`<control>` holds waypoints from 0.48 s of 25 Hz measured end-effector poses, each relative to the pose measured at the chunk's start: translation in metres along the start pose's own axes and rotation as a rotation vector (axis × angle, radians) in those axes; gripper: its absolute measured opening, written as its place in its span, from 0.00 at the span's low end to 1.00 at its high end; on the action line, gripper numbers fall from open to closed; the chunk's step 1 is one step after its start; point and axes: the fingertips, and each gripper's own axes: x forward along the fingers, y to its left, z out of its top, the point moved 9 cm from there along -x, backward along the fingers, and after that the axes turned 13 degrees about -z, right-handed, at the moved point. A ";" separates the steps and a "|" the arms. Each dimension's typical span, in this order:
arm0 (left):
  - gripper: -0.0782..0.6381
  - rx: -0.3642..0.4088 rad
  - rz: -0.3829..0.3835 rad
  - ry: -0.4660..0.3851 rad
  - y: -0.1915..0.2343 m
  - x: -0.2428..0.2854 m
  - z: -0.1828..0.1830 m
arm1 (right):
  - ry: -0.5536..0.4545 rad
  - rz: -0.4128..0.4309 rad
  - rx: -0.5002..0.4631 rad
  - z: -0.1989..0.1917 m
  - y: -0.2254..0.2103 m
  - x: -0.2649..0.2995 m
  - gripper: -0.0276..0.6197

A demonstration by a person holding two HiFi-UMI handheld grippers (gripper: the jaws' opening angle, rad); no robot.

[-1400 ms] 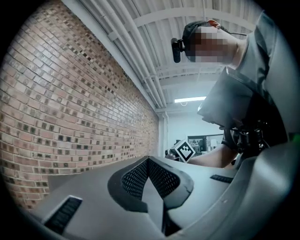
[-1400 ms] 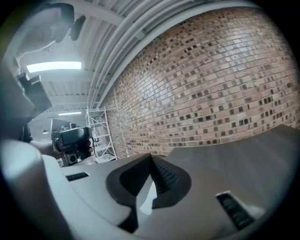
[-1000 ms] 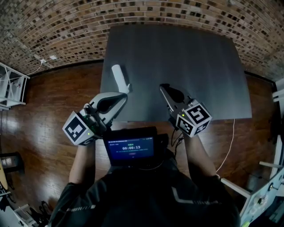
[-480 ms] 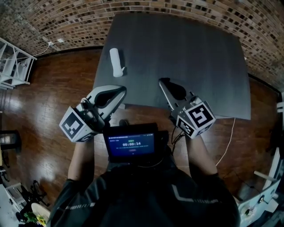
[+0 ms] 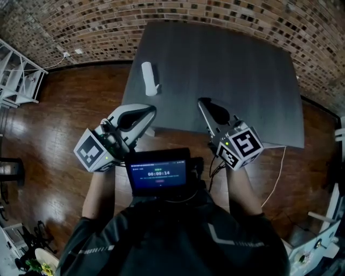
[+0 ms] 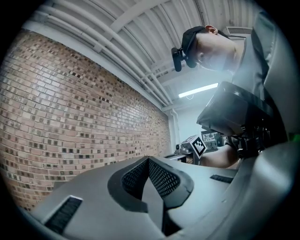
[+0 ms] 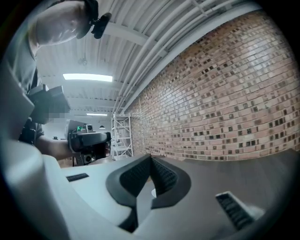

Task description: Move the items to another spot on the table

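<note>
A white cylindrical item point(image 5: 149, 78) lies near the left edge of the dark grey table point(image 5: 242, 81). My left gripper point(image 5: 152, 109) hovers at the table's near left edge, a short way in front of the item and apart from it. Its jaws are shut with nothing between them, as the left gripper view point(image 6: 149, 160) also shows. My right gripper point(image 5: 200, 101) hangs over the near middle of the table, shut and empty, its pads point(image 7: 161, 176) pressed together. Neither gripper touches the item.
A small screen point(image 5: 159, 173) sits at the person's chest between the two arms. A brick wall point(image 5: 215, 13) runs behind the table. White shelving point(image 5: 16, 81) stands on the wooden floor to the left, and a cable point(image 5: 277, 178) trails at the right.
Both grippers have drawn back slightly toward the near table edge and risen a little. The gap between the left gripper and the white item has grown. Both stay shut.
</note>
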 end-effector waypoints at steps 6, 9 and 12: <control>0.10 0.004 -0.004 -0.013 0.003 -0.009 0.001 | 0.004 -0.007 -0.010 0.002 0.007 0.005 0.04; 0.10 0.014 -0.009 -0.019 0.004 -0.010 0.001 | 0.007 -0.009 -0.012 0.002 0.007 0.007 0.04; 0.10 0.013 -0.005 -0.020 0.004 -0.011 0.001 | 0.006 -0.007 -0.017 0.003 0.008 0.008 0.04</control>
